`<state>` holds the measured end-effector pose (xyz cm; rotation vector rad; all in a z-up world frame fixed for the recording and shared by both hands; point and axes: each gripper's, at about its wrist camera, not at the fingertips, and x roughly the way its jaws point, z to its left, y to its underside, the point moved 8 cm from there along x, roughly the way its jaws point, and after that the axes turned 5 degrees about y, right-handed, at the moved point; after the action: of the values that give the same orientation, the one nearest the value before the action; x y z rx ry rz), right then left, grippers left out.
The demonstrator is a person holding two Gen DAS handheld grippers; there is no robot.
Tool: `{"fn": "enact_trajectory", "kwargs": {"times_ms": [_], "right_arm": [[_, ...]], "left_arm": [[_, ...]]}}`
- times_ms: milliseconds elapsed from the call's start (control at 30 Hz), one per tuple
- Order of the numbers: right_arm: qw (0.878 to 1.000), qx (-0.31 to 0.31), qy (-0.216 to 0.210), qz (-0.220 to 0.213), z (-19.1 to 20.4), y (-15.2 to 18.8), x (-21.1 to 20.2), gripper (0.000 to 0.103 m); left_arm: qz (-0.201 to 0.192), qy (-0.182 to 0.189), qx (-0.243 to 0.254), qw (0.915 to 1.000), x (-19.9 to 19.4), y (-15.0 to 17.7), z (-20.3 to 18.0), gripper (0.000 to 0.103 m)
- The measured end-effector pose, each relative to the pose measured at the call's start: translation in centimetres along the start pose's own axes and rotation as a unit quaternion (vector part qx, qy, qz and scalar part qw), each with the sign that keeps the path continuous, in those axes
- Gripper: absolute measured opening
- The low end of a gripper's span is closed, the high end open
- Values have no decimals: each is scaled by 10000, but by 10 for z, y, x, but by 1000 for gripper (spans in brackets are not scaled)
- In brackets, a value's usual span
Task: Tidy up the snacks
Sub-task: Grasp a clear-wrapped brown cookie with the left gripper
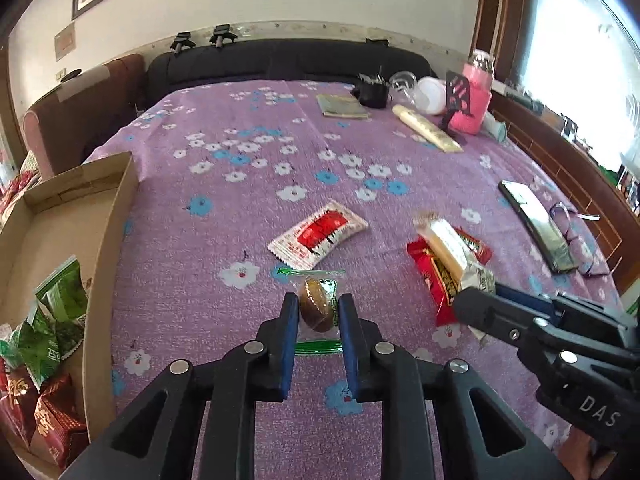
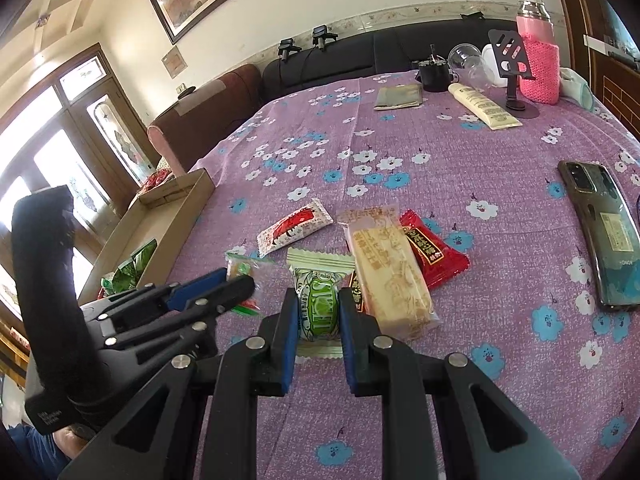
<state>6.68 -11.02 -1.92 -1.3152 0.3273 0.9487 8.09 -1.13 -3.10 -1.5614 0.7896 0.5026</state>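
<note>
Left wrist: left tool [image 1: 319,312] pinches clear-wrapped brown snack [image 1: 316,310]; right tool [image 2: 319,312] clamps crinkly green-white packet [image 2: 320,304].

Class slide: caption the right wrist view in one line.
Right gripper straddles a green-and-white snack on the floral cloth.

Cardboard box [image 1: 120,208] left, snack packets [image 2: 384,272] centre, phone [image 2: 600,232] right, bottle [image 2: 538,68] behind

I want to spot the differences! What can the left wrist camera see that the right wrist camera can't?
Only the left wrist view shows the brown snack between the left gripper fingers, plus glasses. Only the right wrist view shows the green candy between the right gripper fingers, plus a door. Both show the red-and-white packet, cardboard box, phone and pink bottle.
</note>
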Motion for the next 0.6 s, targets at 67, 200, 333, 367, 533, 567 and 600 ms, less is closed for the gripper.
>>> {"fn": "enact_trajectory", "kwargs": {"times_ms": [67,200,333,367,533,567,600], "right_arm": [[10000,-13,-4,1,1,1,0,18],[10000,-38,7,20,2,2,1,18],[10000,-50,26,11,2,2,1,18],[10000,-49,24,7,2,2,0,18],[9998,-163,-29,-126,8,-1,-4,18],[9997,-207,-13,-163,9,-1,-5,18],[9995,-258,27,-189,10,-1,-5,18]], "left_arm": [[-37,3,-6,10000,-2,-1,1,20],[-87,-2,34,10000,-5,-1,-1,20],[-170,-24,104,9998,-9,-2,-4,20],[-192,-32,120,9997,-10,-3,-4,20],[-354,-18,157,9992,-18,-7,-6,20],[-398,-44,184,9990,-19,-7,-7,20],[-443,-71,215,9988,-21,-8,-8,20]]}}
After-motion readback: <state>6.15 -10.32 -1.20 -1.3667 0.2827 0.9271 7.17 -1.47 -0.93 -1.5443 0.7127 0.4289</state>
